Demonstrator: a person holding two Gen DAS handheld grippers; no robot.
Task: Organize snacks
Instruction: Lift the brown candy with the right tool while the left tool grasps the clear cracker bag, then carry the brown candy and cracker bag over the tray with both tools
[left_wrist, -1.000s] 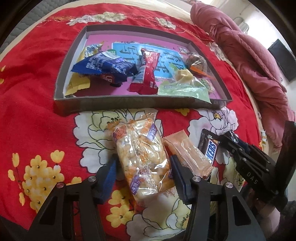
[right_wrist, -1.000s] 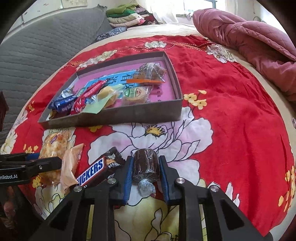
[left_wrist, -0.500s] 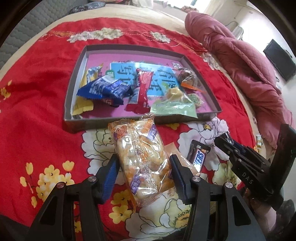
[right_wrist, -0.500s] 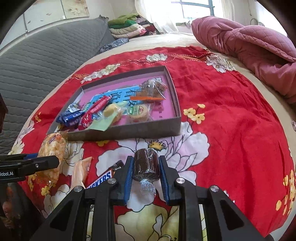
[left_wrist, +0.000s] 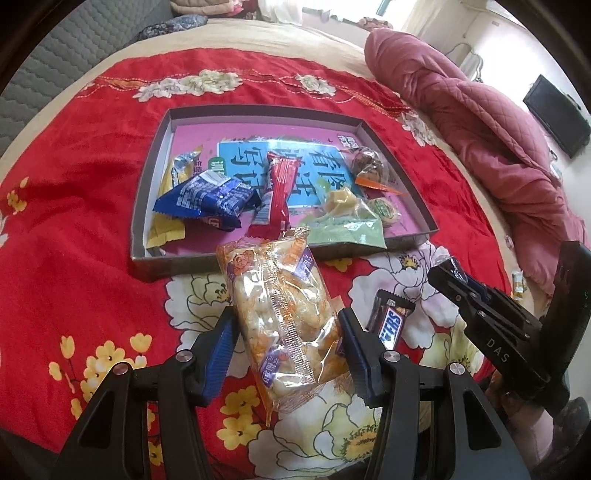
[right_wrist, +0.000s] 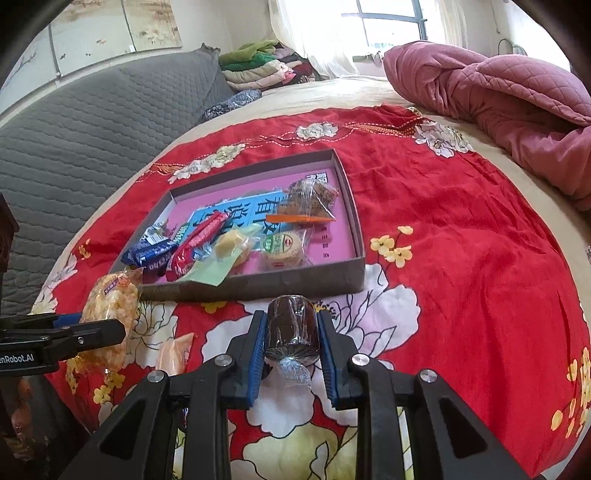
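Observation:
My left gripper is shut on a clear bag of puffed rice snacks, lifted off the red floral bedspread just short of the grey tray. My right gripper is shut on a dark round cake in clear wrap, held above the spread near the tray's front wall. In the tray lie a blue packet, a red bar, a green-wrapped yellow sweet and other snacks. A Snickers bar and an orange packet lie on the spread.
A rumpled pink quilt lies at the right of the bed. A grey quilted headboard and folded clothes stand behind. The red spread right of the tray is bare.
Both grippers rose with their snacks, so the tray and spread look farther away. The rice snack bag left the spread; the Snickers bar and orange packet stayed down.

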